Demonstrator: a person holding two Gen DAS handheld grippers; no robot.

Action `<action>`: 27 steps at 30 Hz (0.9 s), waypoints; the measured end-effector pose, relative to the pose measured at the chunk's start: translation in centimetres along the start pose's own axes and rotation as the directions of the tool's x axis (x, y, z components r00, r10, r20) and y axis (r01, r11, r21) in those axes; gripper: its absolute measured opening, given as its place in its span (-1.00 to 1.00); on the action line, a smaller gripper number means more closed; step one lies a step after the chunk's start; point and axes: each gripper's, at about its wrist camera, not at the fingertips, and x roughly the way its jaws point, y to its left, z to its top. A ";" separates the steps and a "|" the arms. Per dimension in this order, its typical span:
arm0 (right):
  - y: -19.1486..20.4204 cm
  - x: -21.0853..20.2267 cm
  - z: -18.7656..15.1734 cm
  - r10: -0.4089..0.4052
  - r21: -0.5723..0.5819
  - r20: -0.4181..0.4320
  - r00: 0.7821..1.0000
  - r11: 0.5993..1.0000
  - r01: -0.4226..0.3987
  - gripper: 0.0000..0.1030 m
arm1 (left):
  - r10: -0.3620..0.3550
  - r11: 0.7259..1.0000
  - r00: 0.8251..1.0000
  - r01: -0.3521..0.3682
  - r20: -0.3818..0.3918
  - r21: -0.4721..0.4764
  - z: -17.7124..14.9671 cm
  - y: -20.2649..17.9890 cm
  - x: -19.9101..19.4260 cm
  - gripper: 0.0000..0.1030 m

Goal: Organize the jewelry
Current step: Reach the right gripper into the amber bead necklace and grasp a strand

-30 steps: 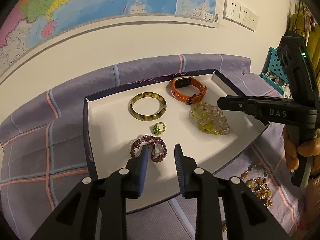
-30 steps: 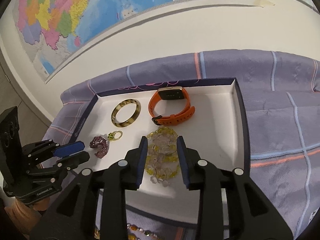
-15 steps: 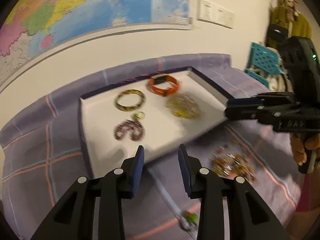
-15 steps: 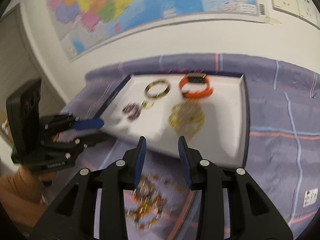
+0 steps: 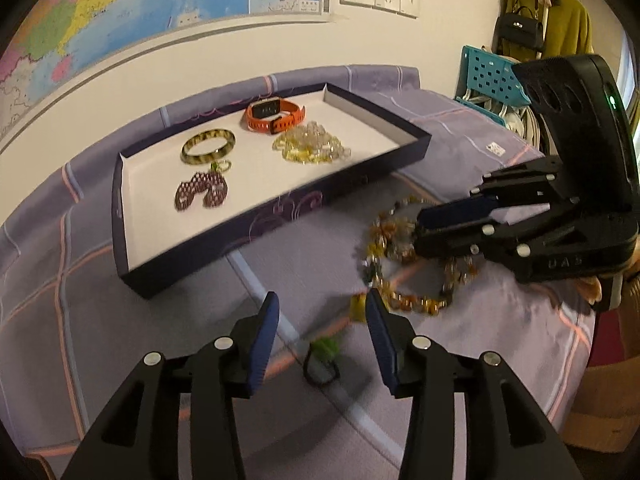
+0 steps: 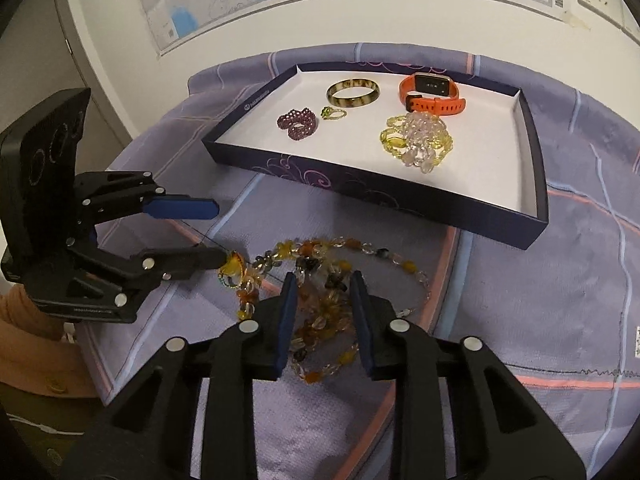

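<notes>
necklace [image 6: 320, 280], amber beads, heaped loose on purple cloth [image 6: 520, 320]; right gripper [image 6: 322, 312] straddles it, fingers spread, nearest. left gripper [image 6: 208, 232] spread at its yellow end. beyond: tray [image 6: 532, 216], destination, holding bracelets and watch.

purple plaid bedspread [image 6: 520, 280] | on it — dark tray [image 6: 360, 184], amber bead necklace [image 6: 320, 280], green ring [image 5: 325, 347]
</notes>
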 end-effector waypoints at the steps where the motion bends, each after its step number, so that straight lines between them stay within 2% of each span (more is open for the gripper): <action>1: 0.1 0.0 0.0 -0.007 -0.007 -0.001 1.000 1.000 0.007 -0.80 | 0.001 1.000 1.000 -0.001 -0.004 0.000 -0.3 0.0 -0.1 -0.17; 7: 0.9 -1.2 -0.1 -0.015 -0.024 0.031 0.999 1.000 0.015 -0.80 | 0.023 1.000 0.999 -0.024 -0.032 -0.008 -1.4 0.5 -0.3 -0.17; 13: 1.8 -4.3 -1.1 0.105 -0.024 0.068 0.992 0.994 -0.104 -0.80 | 0.054 0.998 0.998 -0.055 -0.024 -0.024 -1.9 1.4 -1.2 -0.18; 19: 2.1 -2.6 -3.1 0.098 0.004 -0.018 0.995 0.995 -0.098 -0.79 | 0.006 1.000 1.000 -0.005 0.028 -0.003 -1.4 0.7 -2.3 -0.09; 21: 2.0 -2.2 -3.3 0.099 0.019 -0.023 0.995 0.995 -0.099 -0.74 | -0.020 1.000 0.999 0.019 0.040 0.024 -1.0 -0.1 -2.3 -0.09; 23: 2.0 -1.9 -3.3 0.090 0.028 -0.018 0.996 0.996 -0.090 -0.55 | -0.037 0.998 0.998 0.035 0.041 0.051 -0.8 -0.8 -1.9 -0.05; 27: 2.4 -1.1 -3.0 0.066 0.008 -0.022 0.998 0.998 -0.066 -0.55 | -0.054 0.996 0.998 0.052 0.021 0.075 -0.4 -1.5 -0.9 -0.04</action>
